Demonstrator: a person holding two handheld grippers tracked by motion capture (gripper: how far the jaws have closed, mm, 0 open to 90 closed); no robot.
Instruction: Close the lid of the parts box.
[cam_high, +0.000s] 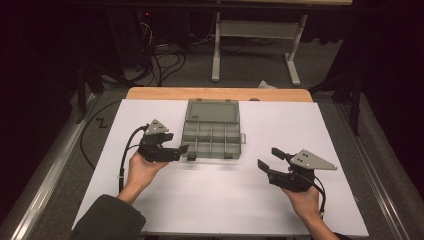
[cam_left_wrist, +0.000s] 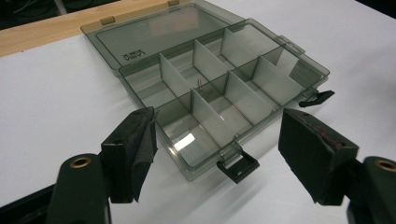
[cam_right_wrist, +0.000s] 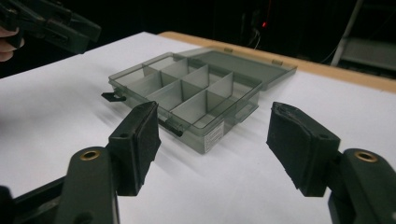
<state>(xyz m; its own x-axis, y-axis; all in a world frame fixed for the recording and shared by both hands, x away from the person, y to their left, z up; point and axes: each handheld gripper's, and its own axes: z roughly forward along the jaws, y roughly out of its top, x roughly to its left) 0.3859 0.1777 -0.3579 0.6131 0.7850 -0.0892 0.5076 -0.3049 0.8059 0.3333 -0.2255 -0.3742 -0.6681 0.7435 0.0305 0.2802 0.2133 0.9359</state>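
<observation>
Table ahead of me: white sheet (cam_high: 225, 190) over a wooden top (cam_high: 220, 94)
Floor beyond: cables (cam_high: 160, 57); white desk frame (cam_high: 260, 35) standing behind

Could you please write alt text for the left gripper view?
An open, empty compartment organizer box of smoky clear plastic lies on a white table, its lid folded flat behind it. The left hand-held gripper frames the box's near corner with its jaws wide apart, touching nothing.

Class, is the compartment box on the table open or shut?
Open. The compartment box's lid lies flat behind it, and its dividers show, uncovered.
</observation>
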